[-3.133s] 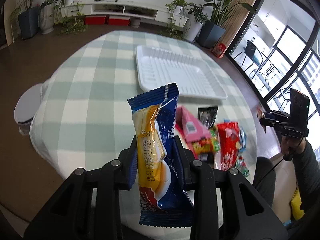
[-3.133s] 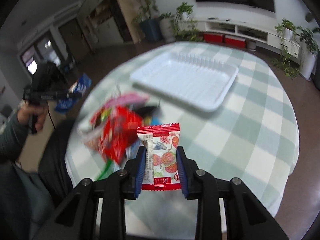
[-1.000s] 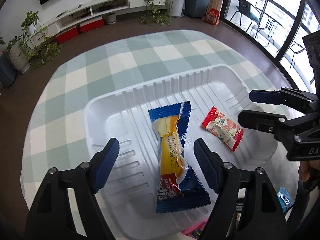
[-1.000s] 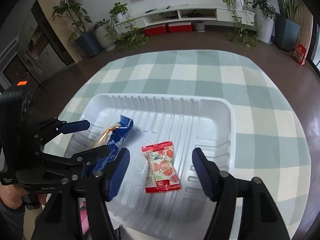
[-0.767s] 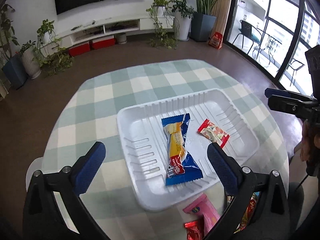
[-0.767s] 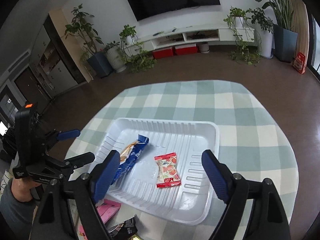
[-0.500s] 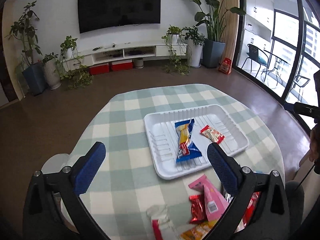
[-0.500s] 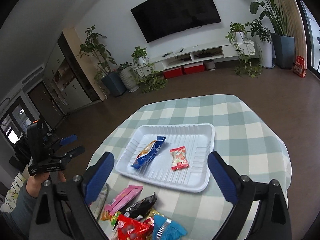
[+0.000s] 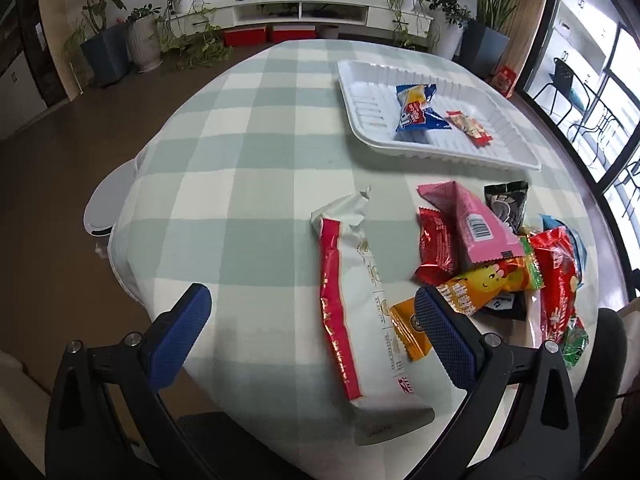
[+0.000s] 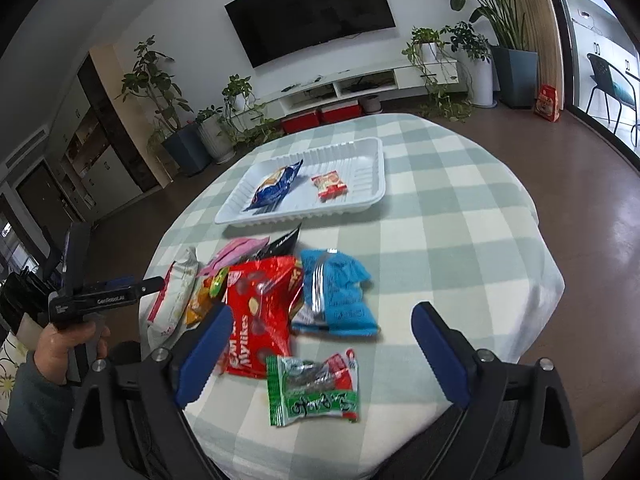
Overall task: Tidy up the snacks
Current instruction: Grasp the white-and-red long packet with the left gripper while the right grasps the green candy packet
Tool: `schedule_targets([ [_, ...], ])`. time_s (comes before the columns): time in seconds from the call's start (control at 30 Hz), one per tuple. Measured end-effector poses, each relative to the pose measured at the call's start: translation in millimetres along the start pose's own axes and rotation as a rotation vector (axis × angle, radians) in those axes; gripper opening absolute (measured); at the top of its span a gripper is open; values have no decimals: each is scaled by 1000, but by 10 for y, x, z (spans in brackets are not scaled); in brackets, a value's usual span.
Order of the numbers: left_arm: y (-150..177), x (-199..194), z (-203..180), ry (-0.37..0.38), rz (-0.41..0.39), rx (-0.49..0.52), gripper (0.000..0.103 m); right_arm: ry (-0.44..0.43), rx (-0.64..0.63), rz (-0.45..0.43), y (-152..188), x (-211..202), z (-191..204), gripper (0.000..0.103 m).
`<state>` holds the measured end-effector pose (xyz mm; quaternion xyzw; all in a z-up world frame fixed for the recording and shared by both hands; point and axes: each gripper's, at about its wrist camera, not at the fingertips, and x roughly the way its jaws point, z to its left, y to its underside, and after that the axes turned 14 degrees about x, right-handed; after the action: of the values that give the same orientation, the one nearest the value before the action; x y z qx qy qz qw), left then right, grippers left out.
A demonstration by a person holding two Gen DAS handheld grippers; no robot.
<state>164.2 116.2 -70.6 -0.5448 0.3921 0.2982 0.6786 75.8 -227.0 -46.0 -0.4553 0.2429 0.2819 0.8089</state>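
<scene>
A white tray [image 9: 440, 152] [image 10: 376, 184] at the far side of the table holds a blue packet [image 9: 416, 114] [image 10: 276, 186] and a small red packet [image 9: 468, 128] [image 10: 330, 186]. Loose snacks lie near the front edge. My left gripper [image 9: 310, 300] hangs wide open above a long white-and-red packet [image 9: 352, 292], touching nothing. My right gripper [image 10: 322, 314] is open with its jaws closing a little. It hovers over a blue packet [image 10: 336, 292], a big red bag [image 10: 260, 312] and a green packet [image 10: 312, 388], and grips none of them.
The round table wears a green-and-white check cloth [image 9: 248, 152]. A pink packet [image 9: 468, 224], an orange one [image 9: 480, 284] and a black one [image 9: 506, 204] lie in the pile. A white stool [image 9: 108, 200] stands left of the table. Potted plants and a TV cabinet line the far wall.
Both grippers have drawn back from the tray, where they left the blue and red packets, to the snack pile near the front edge. Their jaws stand wider than a second ago.
</scene>
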Motion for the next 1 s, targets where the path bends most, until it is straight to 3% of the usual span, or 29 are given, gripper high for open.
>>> schedule_targets([
  [0.27,-54,343,-41,4,65,25,101,21,-25,46,236,86,50,91],
  [0.37,-74,434,-33,26,81,31,83,28,-37,48,255,70,71,91],
  [0.43,-82,500,-39,63,92,29,66,35,-35,50,263,59,70,91],
  [0.6,-107,523,-92,36,95,70,62,45,-27,74,308,93,53,91],
  [0.67,-107,510,-68,51,87,73,54,52,-31,82,336,114,54,91],
  [0.73,-99,482,-31,62,76,71,37,63,-29,91,362,137,52,91],
  [0.87,-75,454,-20,97,61,89,31,101,-49,118,421,197,66,90],
  [1.0,-36,411,-56,144,40,91,17,131,-47,172,480,313,46,88],
])
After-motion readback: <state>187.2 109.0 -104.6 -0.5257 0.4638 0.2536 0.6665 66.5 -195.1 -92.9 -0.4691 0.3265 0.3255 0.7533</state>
